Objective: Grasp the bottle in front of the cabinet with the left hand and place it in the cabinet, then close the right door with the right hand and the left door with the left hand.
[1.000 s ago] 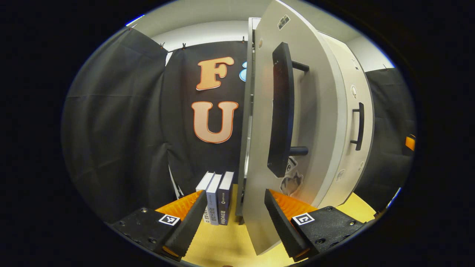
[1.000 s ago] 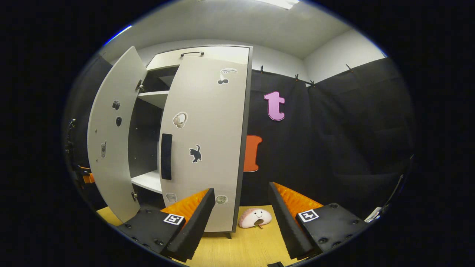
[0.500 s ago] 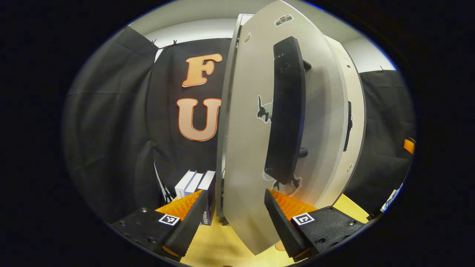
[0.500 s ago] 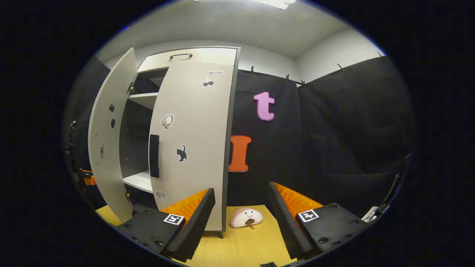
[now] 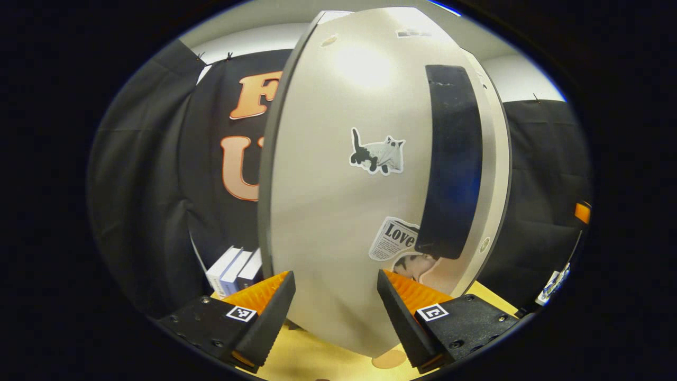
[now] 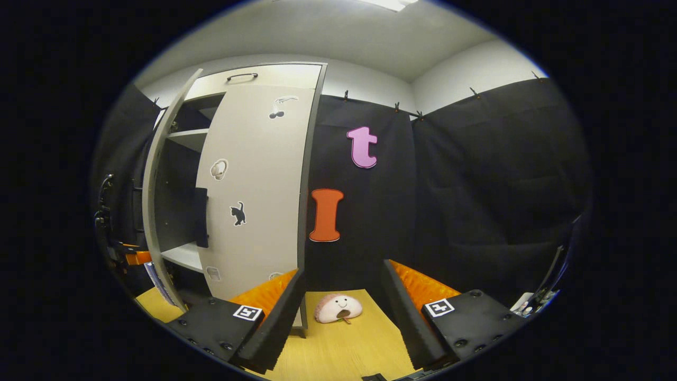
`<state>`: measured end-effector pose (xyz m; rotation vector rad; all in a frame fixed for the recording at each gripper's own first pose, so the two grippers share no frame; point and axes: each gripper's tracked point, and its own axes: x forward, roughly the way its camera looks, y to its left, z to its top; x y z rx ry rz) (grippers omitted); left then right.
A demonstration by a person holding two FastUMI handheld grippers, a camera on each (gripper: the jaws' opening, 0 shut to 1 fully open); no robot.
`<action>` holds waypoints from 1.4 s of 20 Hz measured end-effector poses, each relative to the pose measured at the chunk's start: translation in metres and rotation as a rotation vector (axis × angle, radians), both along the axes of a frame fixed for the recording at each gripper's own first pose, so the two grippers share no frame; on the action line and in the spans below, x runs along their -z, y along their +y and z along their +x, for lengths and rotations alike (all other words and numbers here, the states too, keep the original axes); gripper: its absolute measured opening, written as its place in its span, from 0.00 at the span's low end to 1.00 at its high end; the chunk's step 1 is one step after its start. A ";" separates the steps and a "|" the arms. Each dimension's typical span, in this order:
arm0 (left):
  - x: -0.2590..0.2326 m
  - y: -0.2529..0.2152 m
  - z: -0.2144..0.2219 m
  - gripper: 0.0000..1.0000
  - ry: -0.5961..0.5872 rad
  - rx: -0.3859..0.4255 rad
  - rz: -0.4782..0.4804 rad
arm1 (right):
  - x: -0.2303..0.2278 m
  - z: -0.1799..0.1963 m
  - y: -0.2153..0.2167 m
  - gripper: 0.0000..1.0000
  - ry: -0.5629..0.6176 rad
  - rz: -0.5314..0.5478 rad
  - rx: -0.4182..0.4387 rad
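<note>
A: Close in front of the left gripper (image 5: 333, 309), the left door (image 5: 338, 211) stands almost face-on. Fingers spread apart, nothing between them; the door's lower face sits right at the gap. Whether a fingertip touches the panel, cannot tell.

B: Door appearance?

A: Pale grey panel, long black handle (image 5: 449, 159) upright near its right edge, a cat sticker (image 5: 378, 155) mid-panel, a newsprint sticker (image 5: 394, 239) below it. Some white books (image 5: 232, 267) stand on the yellow table (image 5: 317, 362) to the door's left.

B: Right side?

A: Right gripper (image 6: 341, 317) held level and well back from the cabinet (image 6: 232, 174), fingers apart, grasping nothing. From there the right door (image 6: 254, 196) lies flat against the cabinet front; the left door (image 6: 158, 201) is seen edge-on, still ajar, shelves showing in the gap. A small pink plush (image 6: 338, 308) lies on the table beside the cabinet's foot.

B: Bottle?

A: Cannot make it out inside the cabinet.
</note>
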<state>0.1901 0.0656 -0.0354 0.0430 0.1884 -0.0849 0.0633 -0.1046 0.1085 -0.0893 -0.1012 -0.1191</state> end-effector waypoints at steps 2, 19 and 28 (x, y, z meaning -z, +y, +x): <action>0.006 -0.014 0.014 0.95 0.015 0.016 0.000 | 0.003 -0.002 -0.010 0.95 0.007 0.001 0.023; 0.022 -0.036 0.060 0.95 0.028 0.042 0.021 | 0.014 0.015 -0.038 0.95 0.035 0.018 0.084; 0.026 -0.036 0.065 0.95 0.041 0.029 0.023 | 0.012 0.025 -0.048 0.95 0.033 0.021 0.097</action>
